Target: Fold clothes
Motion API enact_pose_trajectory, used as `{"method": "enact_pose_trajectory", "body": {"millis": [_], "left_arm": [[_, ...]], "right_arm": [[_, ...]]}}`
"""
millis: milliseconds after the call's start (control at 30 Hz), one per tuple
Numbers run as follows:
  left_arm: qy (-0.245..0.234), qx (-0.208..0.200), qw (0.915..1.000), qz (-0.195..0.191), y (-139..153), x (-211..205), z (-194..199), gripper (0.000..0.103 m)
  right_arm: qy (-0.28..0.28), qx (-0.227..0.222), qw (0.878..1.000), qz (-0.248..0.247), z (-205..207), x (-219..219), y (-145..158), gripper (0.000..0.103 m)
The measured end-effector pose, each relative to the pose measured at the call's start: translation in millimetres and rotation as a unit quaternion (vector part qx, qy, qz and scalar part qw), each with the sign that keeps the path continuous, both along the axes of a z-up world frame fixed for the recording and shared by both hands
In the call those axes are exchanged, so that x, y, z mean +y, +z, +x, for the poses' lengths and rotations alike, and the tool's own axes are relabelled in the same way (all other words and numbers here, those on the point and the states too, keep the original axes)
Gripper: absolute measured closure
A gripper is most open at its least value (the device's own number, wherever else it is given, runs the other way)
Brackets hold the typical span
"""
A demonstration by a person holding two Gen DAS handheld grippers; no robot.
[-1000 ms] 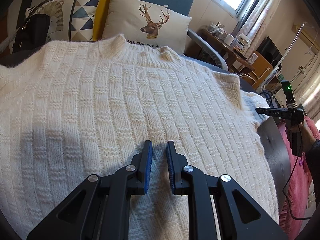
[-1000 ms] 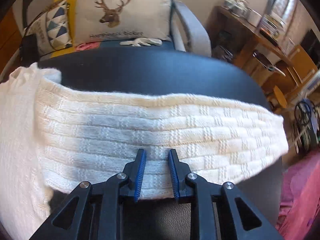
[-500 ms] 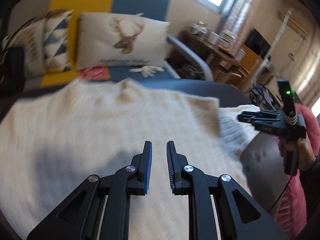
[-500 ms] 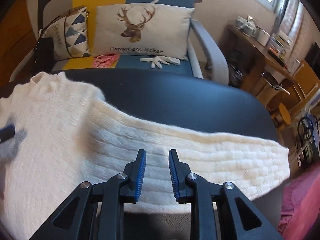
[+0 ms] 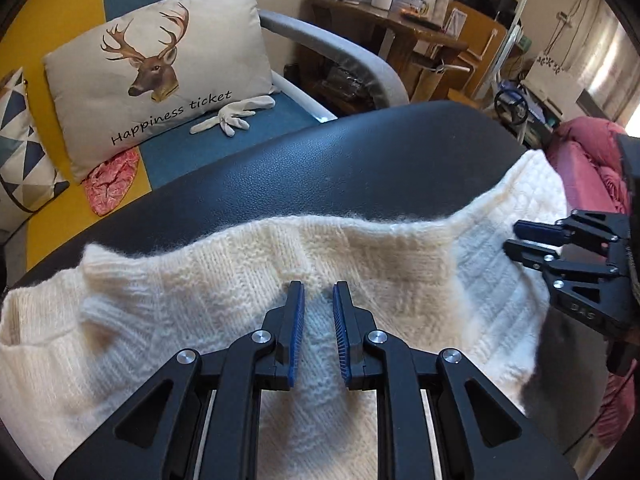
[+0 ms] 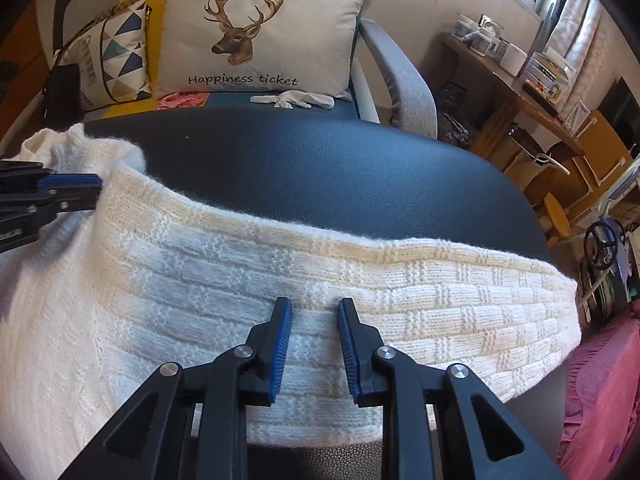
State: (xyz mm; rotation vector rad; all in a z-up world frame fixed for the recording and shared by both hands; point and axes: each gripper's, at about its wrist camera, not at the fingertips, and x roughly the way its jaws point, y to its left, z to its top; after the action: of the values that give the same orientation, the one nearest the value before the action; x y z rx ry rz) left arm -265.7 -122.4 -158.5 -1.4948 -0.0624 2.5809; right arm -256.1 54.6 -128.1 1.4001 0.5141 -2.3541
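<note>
A cream knitted sweater (image 5: 200, 300) lies spread on a round black leather top (image 5: 360, 160). Its ribbed collar (image 5: 100, 268) is bunched at the left in the left wrist view. My left gripper (image 5: 318, 286) hovers over the shoulder area beside the collar, jaws a little apart with nothing between them. In the right wrist view one sleeve (image 6: 460, 300) stretches flat to the right across the black top (image 6: 320, 168). My right gripper (image 6: 314, 302) hangs over the sleeve's middle, jaws slightly apart and empty. Each gripper shows in the other's view: the right gripper (image 5: 511, 235), the left gripper (image 6: 94, 191).
Behind the black top stands a blue and yellow sofa with a deer pillow (image 5: 160, 72), a white glove (image 5: 232, 114) and a pink cloth (image 5: 112, 180). A patterned pillow (image 6: 112, 52) and a black bag (image 6: 60, 88) lie further left. A cluttered wooden desk (image 6: 516, 92) is at the right, pink bedding (image 6: 600, 380) below it.
My left gripper has swept sideways across the sweater, from the middle of its body to the shoulder by the collar, close to the right gripper. The right gripper stays over the sleeve.
</note>
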Motion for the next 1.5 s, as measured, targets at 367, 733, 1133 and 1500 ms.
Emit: {"method": "enact_pose_trajectory", "body": {"millis": [367,733,1133,1500], "left_arm": [[0.08,0.019,0.9964,0.02,7.1,5.4,13.2,0.091],[0.055,-0.006,0.9982,0.022,3.0,15.3,-12.7,0.091],[0.1,0.002,0.9927,0.067,20.9,1.2,4.5,0.091],[0.126,-0.015,0.9912,0.039,7.3,-44.6,49.5,0.091]], "right_arm": [[-0.042,-0.022,0.999,-0.015,12.3,19.5,9.1,0.08],[-0.004,-0.011,1.0,0.002,-4.8,-20.7,2.0,0.078],[-0.057,-0.015,0.998,-0.022,9.9,-3.0,11.1,0.078],[-0.006,-0.046,0.998,-0.035,8.4,-52.1,-1.9,0.078]]}}
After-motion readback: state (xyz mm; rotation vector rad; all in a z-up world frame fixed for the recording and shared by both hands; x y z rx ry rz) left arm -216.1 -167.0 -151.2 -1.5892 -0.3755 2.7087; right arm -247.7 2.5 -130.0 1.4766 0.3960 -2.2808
